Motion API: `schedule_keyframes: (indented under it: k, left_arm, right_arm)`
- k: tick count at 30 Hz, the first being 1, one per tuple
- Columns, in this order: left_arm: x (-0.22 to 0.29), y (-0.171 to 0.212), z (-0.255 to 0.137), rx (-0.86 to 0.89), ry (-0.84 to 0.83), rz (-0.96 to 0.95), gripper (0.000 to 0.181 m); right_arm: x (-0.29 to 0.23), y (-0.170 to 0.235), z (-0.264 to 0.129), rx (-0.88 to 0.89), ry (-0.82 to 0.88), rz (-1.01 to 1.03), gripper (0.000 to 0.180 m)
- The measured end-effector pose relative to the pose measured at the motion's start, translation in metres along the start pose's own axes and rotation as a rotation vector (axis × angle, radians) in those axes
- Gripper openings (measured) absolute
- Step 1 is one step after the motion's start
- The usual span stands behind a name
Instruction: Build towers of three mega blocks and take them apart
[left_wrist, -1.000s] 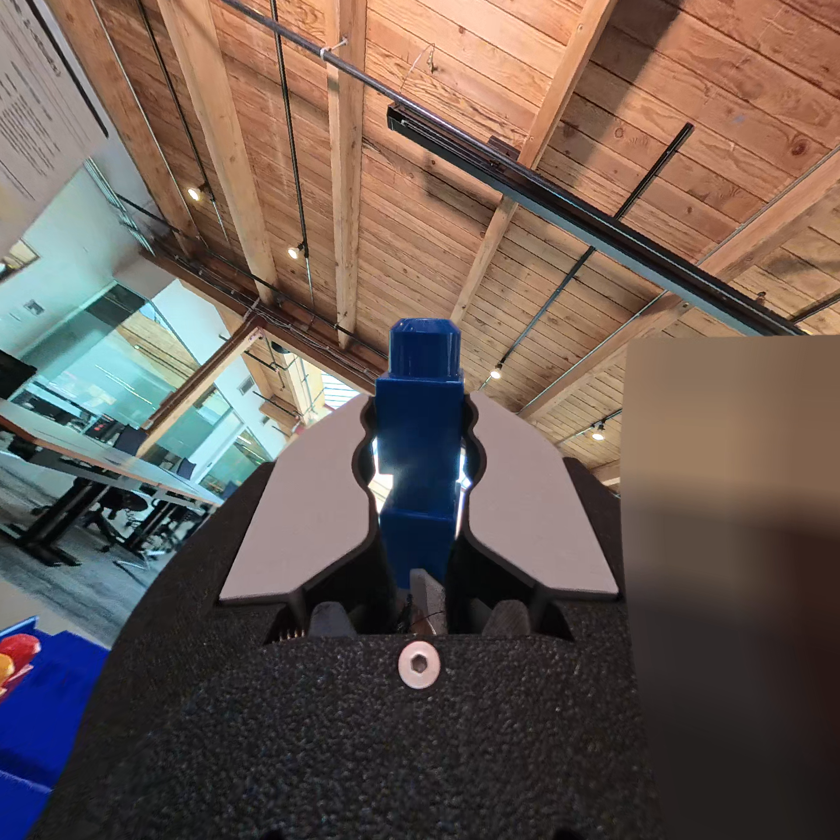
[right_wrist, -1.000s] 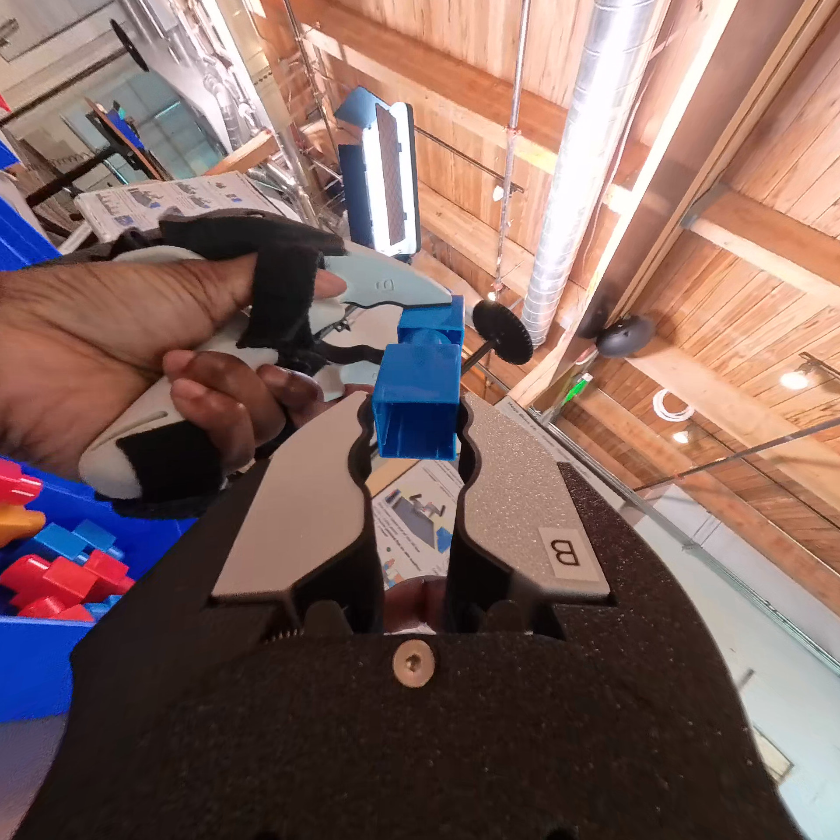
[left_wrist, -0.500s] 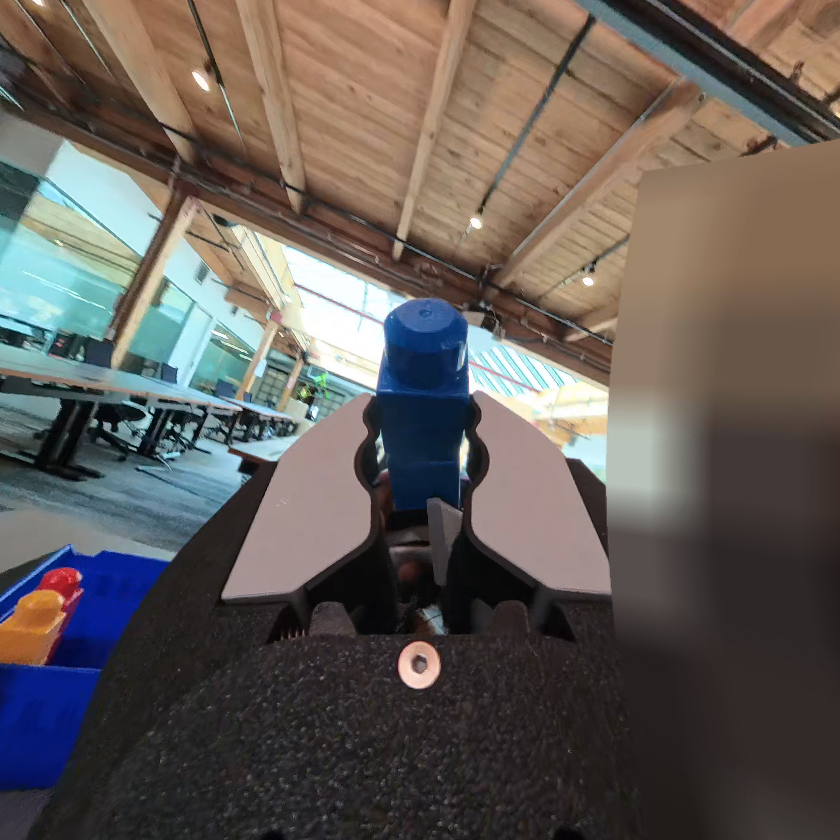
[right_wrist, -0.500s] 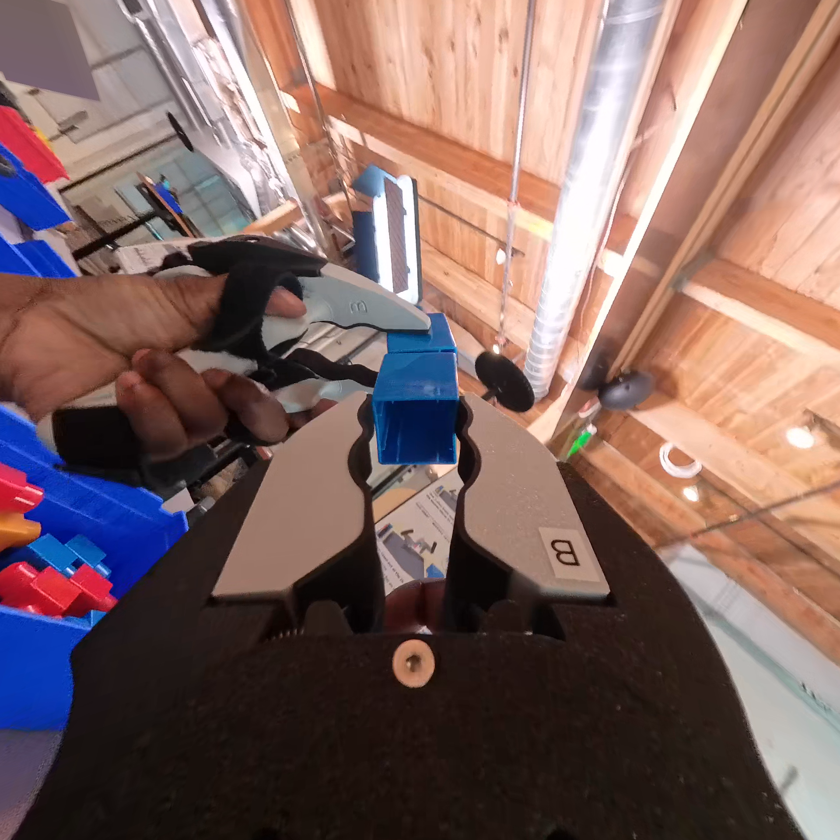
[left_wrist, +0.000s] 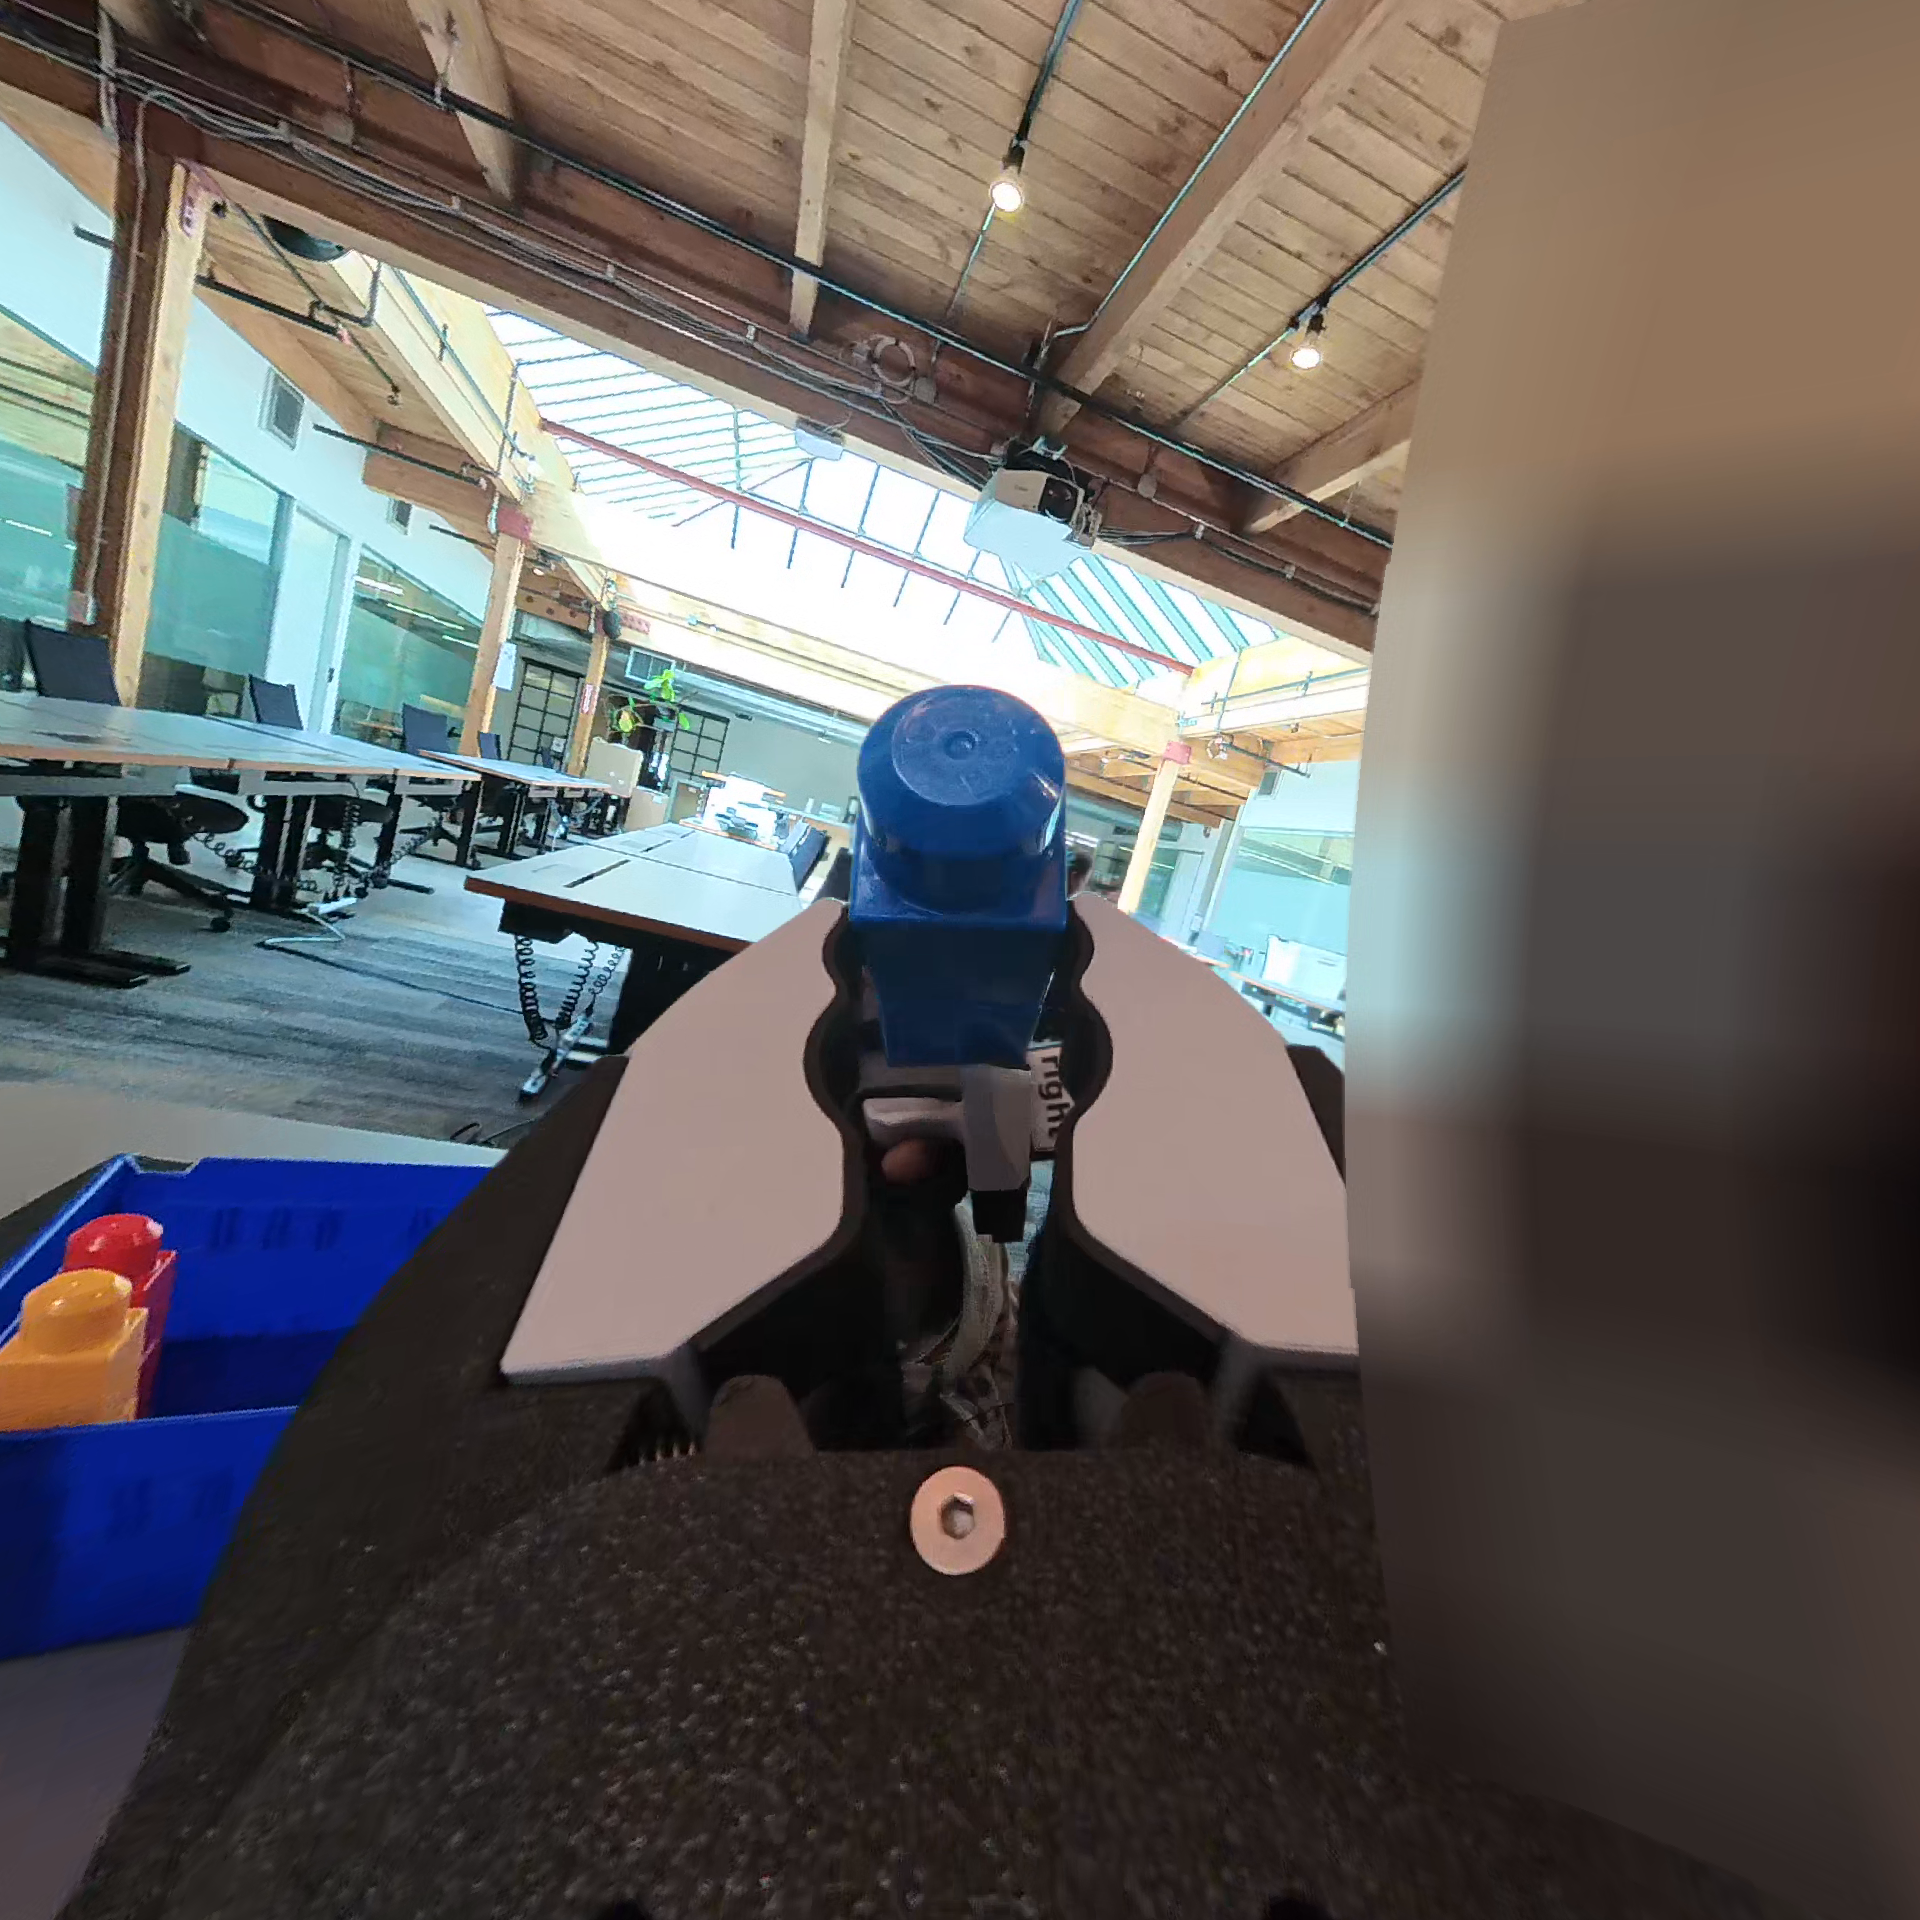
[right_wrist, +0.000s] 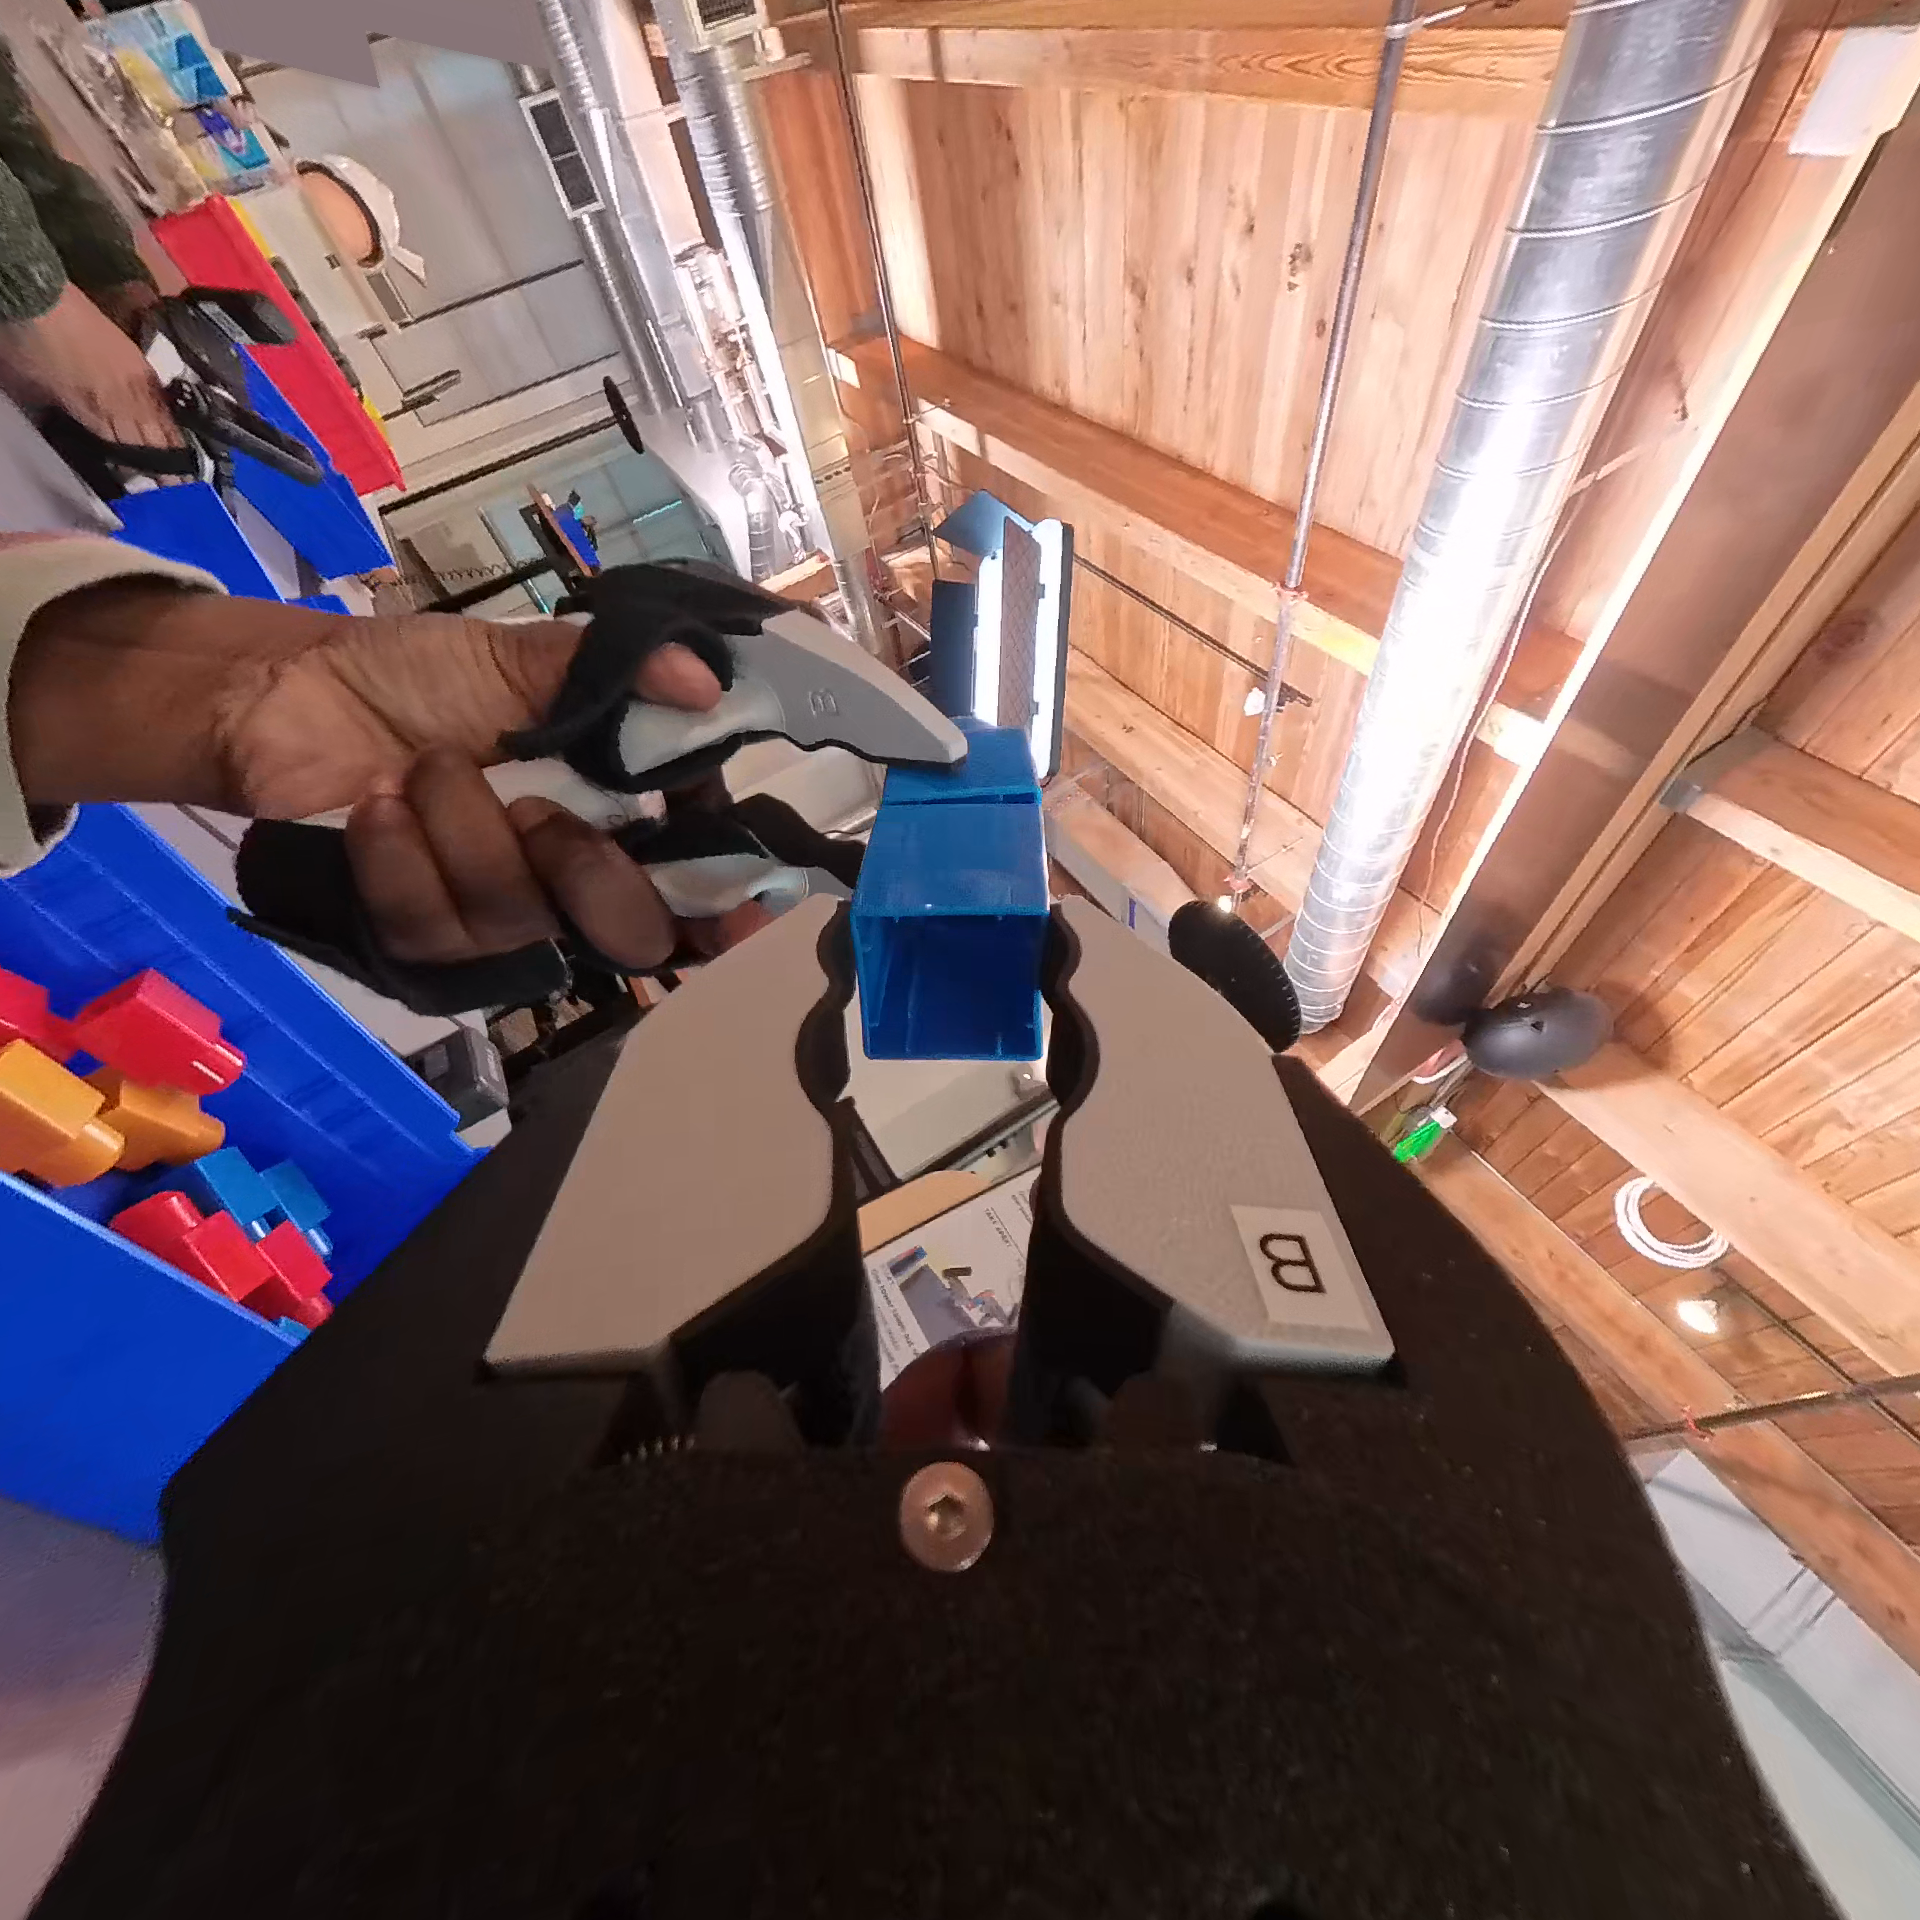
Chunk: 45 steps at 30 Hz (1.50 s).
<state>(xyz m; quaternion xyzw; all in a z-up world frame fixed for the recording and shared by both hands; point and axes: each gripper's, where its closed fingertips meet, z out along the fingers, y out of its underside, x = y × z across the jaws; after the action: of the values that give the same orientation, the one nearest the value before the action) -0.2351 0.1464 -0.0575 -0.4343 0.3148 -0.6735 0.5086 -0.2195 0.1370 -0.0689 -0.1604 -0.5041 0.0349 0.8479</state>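
While both grippers were up in the air, each one was clamped on a blue block. The left gripper (left_wrist: 958, 961) had its two fingers pinched on the sides of a dark blue block (left_wrist: 958, 883), round stud pointing away from the camera toward the open office. In the right wrist view, the right gripper (right_wrist: 948, 971) was squeezing a lighter blue block (right_wrist: 948, 935) by its sides, hollow underside facing the camera. That block sat stacked right against the other blue block (right_wrist: 961, 764), which the other gripper's grey fingers (right_wrist: 862, 717) held, with a person's hand (right_wrist: 343, 727) on its handle. Off to the left sat a blue bin (right_wrist: 125, 1351) with red, orange and blue blocks piled inside. The left wrist view also caught a corner of a blue bin (left_wrist: 104, 1507) with an orange block (left_wrist: 73, 1351) and a red one (left_wrist: 114, 1247) behind it.
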Motion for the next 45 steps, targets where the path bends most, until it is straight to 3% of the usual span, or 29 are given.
schedule_keyframes:
  k: [1,9,21,30,33,36,40,45]
  left_arm:
    - [0.001,0.0,0.001,0.0,-0.009,0.016,0.036]
    - [0.0,-0.022,-0.004,0.138,-0.082,0.068,0.04]
    - [0.003,-0.011,-0.008,0.034,-0.049,0.045,0.039]
    - [0.001,-0.014,-0.007,0.066,-0.047,0.011,0.039]
    - [0.005,-0.013,-0.011,0.012,-0.076,0.083,0.039]
    - [0.007,-0.029,-0.034,-0.007,-0.28,0.324,0.05]
    - [-0.008,-0.059,-0.101,-0.016,-0.677,0.513,0.05]
    - [-0.05,-0.033,-0.184,-0.382,-1.143,0.522,0.05]
  right_arm:
    - [0.0,-0.001,0.0,-0.003,0.004,-0.016,0.034]
    - [-0.01,-0.004,0.01,-0.023,0.011,-0.106,0.034]
    - [-0.019,-0.007,0.011,-0.035,-0.038,-0.169,0.034]
    - [-0.019,-0.01,0.017,-0.007,-0.013,-0.137,0.034]
    - [-0.021,-0.01,0.019,-0.007,-0.018,-0.111,0.035]
    - [-0.015,-0.009,0.019,-0.012,0.004,-0.088,0.035]
    - [0.003,0.004,0.01,-0.043,0.055,-0.044,0.035]
    - [0.013,0.014,0.005,-0.075,0.082,-0.015,0.035]
